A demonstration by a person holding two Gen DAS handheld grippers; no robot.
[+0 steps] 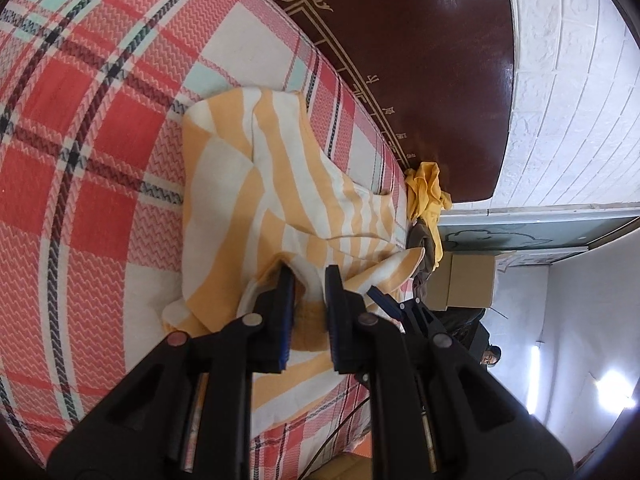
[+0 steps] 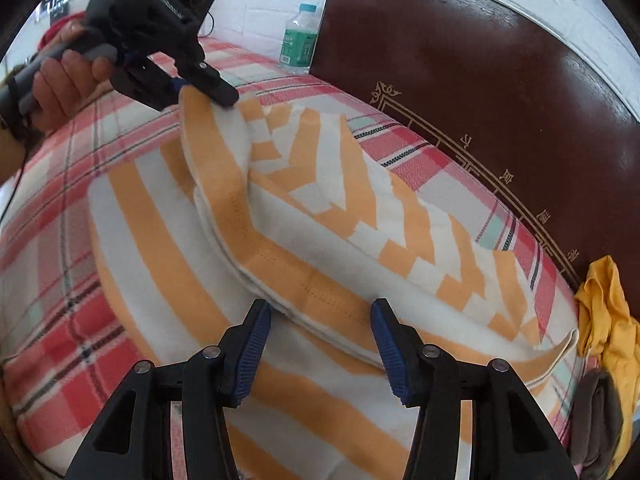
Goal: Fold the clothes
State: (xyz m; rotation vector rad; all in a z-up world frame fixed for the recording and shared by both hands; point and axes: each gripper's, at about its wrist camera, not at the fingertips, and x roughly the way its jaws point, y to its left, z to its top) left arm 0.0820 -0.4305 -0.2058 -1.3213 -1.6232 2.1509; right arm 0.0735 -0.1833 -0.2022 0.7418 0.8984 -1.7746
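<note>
Mid-fold: striped garment on the plaid bed.
Left tongs pinch its far corner; right tongs gape wide, gripping nothing, over the folded edge. Best carry the corner across taut, then flatten. Count: one striped garment, one yellow garment, one bottle.

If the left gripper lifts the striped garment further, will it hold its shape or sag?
Probably sag: the striped garment already lies in soft folds and drapes from the left gripper. It looks light, and should drag rather than slide on the woven plaid sheet.
</note>
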